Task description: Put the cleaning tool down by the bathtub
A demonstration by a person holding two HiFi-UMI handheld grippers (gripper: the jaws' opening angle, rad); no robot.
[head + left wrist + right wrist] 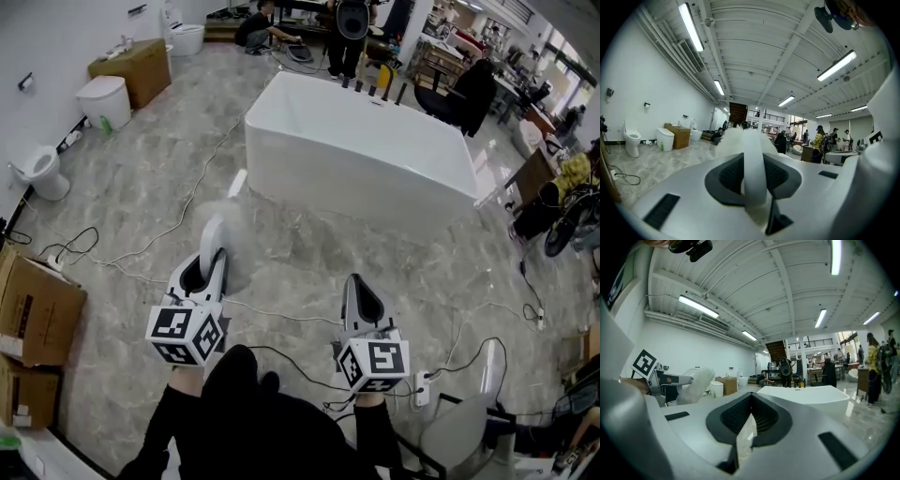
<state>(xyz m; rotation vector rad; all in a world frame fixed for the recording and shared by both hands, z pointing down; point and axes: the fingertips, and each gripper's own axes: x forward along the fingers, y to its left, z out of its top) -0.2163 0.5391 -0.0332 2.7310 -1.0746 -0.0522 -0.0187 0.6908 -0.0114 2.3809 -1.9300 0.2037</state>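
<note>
My left gripper pinches the flat handle of the fluffy white cleaning tool, which is in the air over the grey marble floor; my right gripper is pressed together, empty; the white rectangular bathtub stands ahead, so I judge the approach and set-down are not yet done.

Jaws together, empty; bathtub ahead; cleaning tool left.

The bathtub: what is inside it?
The bathtub shows only bare white walls inside; no thing is visible. Its near wall covers the lower near part of the inside, so that part cannot be checked.
</note>
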